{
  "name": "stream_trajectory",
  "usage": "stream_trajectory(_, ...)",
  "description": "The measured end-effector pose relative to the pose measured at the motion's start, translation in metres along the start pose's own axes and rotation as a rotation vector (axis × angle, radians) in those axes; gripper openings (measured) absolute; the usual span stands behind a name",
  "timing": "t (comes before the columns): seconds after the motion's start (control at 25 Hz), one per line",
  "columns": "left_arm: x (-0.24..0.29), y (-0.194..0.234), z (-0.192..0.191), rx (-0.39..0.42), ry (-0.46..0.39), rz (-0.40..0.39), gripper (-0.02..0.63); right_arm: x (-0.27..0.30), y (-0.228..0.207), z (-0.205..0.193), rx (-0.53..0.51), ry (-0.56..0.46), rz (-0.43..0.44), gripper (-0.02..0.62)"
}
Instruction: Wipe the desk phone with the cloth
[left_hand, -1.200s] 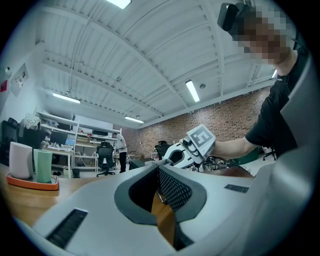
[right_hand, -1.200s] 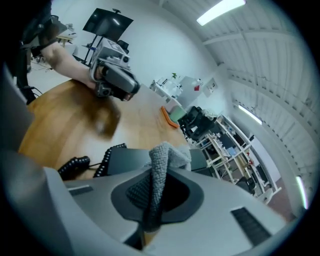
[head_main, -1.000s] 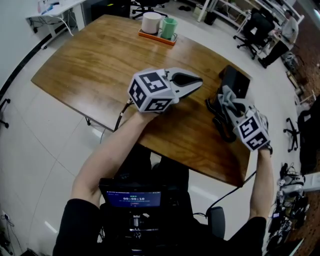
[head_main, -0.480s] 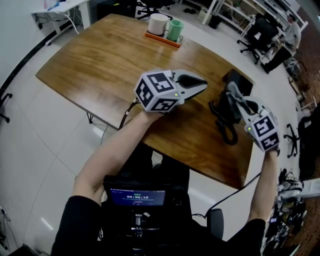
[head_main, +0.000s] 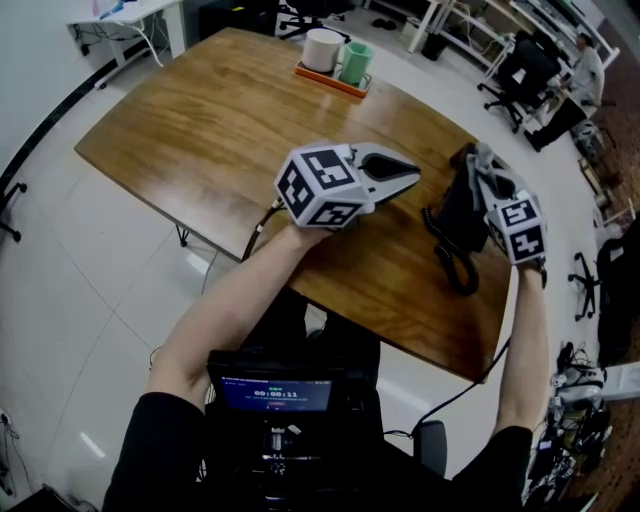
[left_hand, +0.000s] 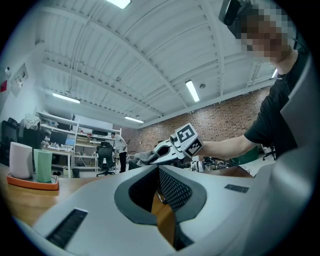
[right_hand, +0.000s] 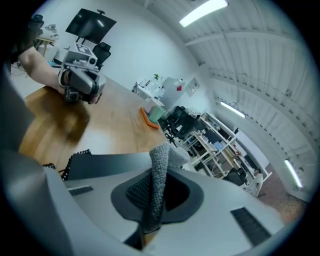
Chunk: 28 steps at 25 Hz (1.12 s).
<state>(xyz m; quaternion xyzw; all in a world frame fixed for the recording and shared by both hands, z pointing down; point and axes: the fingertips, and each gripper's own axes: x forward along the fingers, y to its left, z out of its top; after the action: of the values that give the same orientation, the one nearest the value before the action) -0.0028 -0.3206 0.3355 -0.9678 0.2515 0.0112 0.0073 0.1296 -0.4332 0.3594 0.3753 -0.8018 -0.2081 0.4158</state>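
At the right edge of the table (head_main: 200, 130) sits the desk phone (head_main: 460, 210) — the right gripper (head_main: 481, 166), pinching the cloth (right_hand: 157, 180), has slid farther up over it. The left gripper (head_main: 411, 178) stays beside it, jaws closed on nothing.

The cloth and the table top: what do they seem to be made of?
Cloth: grey knitted or microfibre fabric, likely; a nubbly, matte texture shows. Table top: wood or wood veneer, glossy; brown grain streaks and reflections show.

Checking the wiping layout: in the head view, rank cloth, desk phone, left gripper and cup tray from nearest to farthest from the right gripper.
1. cloth, held by the right gripper
2. desk phone, just below it
3. left gripper, mid-table
4. cup tray, far edge
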Motion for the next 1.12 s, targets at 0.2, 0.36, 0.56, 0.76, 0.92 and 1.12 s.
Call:
stream_trajectory(0.2, 0.0, 0.0, 0.0, 0.005, 0.005, -0.003, 0.0, -0.006, 0.021, -0.002, -0.051, 0.022, 0.052, 0.025)
stream_trajectory(0.36, 0.0, 0.0, 0.0, 0.008, 0.005, -0.003, 0.0, -0.017, 0.041, -0.005, -0.111, 0.037, 0.092, 0.025)
stream_trajectory(0.56, 0.0, -0.001, 0.0, 0.008, 0.002, 0.0, 0.0, -0.031, 0.068, -0.01, -0.164, 0.045, 0.157, 0.025)
stream_trajectory(0.76, -0.001, -0.001, 0.0, 0.01, 0.003, 0.0, 0.0, -0.049, 0.101, -0.015, -0.233, 0.059, 0.245, 0.025)
stream_trajectory(0.92, -0.01, -0.005, 0.012, 0.013, 0.004, -0.028, 0.0, -0.086, 0.136, -0.012, -0.31, 0.103, 0.406, 0.025)
stream_trajectory(1.12, -0.024, -0.006, -0.001, 0.015, 0.025, -0.013, 0.0, -0.073, 0.065, 0.01, -0.125, -0.021, 0.189, 0.025)
